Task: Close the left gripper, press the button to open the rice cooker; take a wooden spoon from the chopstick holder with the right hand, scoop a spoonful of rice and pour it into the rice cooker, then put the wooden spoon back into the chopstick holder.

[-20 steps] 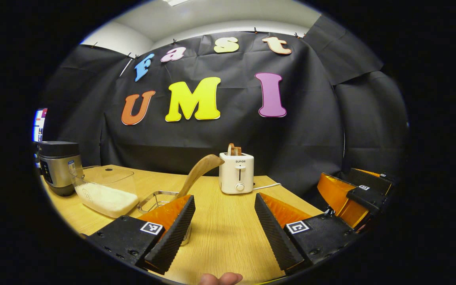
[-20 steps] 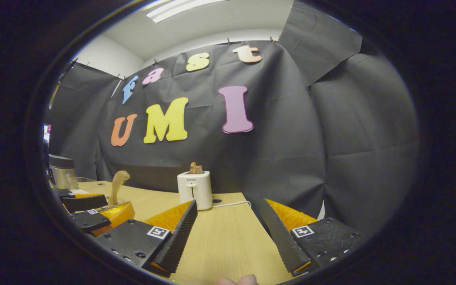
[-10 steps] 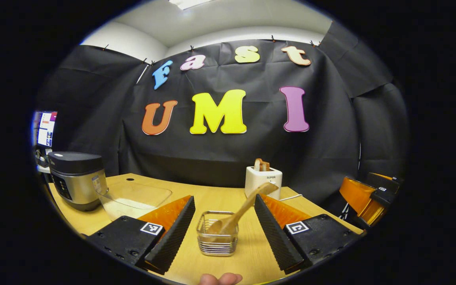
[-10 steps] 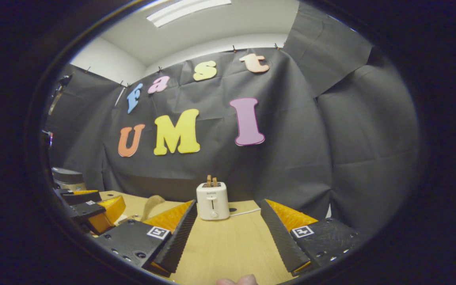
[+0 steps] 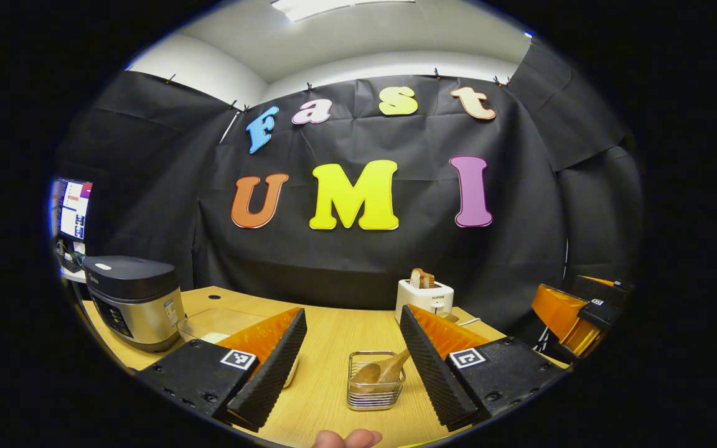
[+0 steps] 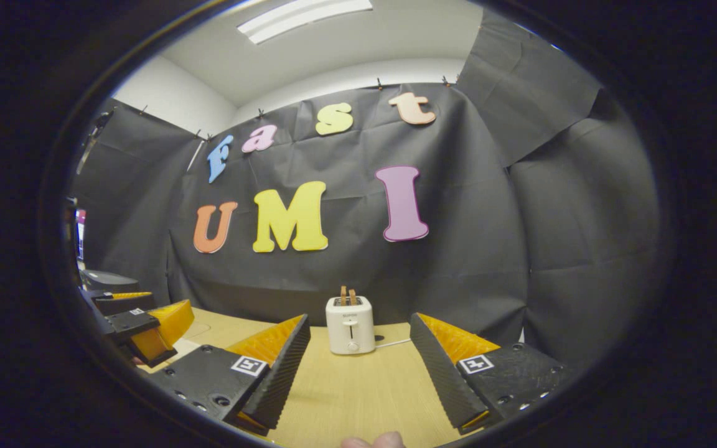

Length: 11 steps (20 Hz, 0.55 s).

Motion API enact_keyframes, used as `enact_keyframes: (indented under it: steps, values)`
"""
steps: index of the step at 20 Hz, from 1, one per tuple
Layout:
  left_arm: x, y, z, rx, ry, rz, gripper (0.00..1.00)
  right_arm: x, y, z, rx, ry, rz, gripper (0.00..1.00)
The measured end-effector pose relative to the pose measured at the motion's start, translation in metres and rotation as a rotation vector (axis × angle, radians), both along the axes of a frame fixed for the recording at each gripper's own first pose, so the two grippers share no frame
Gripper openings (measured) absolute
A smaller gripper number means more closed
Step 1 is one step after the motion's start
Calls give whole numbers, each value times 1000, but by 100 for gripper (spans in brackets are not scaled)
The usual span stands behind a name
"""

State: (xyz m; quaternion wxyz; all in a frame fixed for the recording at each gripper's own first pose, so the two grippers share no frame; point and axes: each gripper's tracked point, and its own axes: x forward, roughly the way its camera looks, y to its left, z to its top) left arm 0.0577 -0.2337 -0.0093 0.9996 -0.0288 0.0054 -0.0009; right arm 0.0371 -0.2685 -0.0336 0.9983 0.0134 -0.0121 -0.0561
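Note:
The rice cooker (image 5: 131, 302), silver with a dark lid that is down, stands at the table's left end; its top also shows in the right gripper view (image 6: 106, 281). Beside it sits a clear container of white rice (image 5: 212, 323), partly hidden by a finger. A wire chopstick holder (image 5: 374, 389) stands on the table with the wooden spoon (image 5: 388, 370) leaning in it, bowl down. My left gripper (image 5: 352, 311) is open, and the holder sits between its fingers, untouched. My right gripper (image 6: 360, 317) is open over bare table, holding nothing; it also appears at the far right (image 5: 576, 311).
A white toaster (image 5: 424, 297) with toast in its slots stands at the back of the wooden table (image 5: 327, 330), its cord trailing right; it is dead ahead in the right gripper view (image 6: 350, 323). The left gripper (image 6: 140, 320) shows at left there. A monitor (image 5: 72, 208) glows far left.
The left gripper view has swung left and drawn back: the holder with the spoon now sits between its fingers, and the cooker is nearer centre. The right gripper has drawn back from the toaster.

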Motion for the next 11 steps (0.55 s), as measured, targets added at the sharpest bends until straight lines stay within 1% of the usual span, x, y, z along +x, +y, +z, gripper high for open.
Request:
enact_keyframes:
  steps: [2, 10, 11]
  values:
    - [0, 1, 4, 16, -4, -4, 96, -1, 0, 4, -5, -7, -8, 95]
    - [1, 10, 7, 13, -4, -2, 96, -2, 7, 11, -8, -18, -13, 95]
    - [2, 11, 7, 11, -4, 0, 89, -2, 9, 10, -3, -13, -7, 95]
